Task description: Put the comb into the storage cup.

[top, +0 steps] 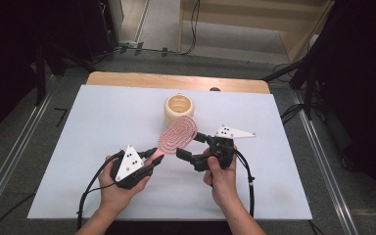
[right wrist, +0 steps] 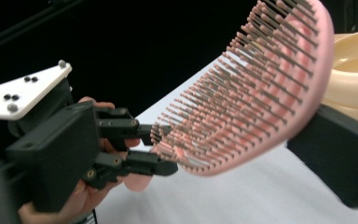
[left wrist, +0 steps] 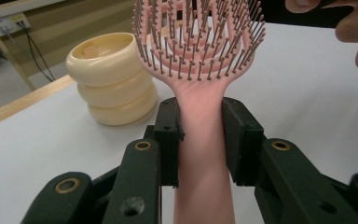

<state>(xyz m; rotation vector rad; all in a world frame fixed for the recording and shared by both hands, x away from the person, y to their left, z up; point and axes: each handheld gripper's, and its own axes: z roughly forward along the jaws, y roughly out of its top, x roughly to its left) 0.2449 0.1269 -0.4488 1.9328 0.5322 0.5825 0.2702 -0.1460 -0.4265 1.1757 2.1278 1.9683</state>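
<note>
A white sheet covers most of the desk (top: pixel 103 147), leaving a strip of bare wood along its far edge; grey floor with metal rails and loose cables runs round it, and dark equipment stands at both sides of the room. A cream ribbed holder (top: pixel 179 108), round and open-topped, stands near the far middle of the desk; nothing shows inside it. Just in front of the holder, raised off the sheet, is a pink hairbrush (top: pixel 177 134), its head nearly reaching the holder's rim. The left tool (top: pixel 152 159) pinches the brush handle between pressed-together jaws on the near side of the holder. The right tool (top: pixel 192 146) has its jaws spread, one on each side of the brush head.
</note>
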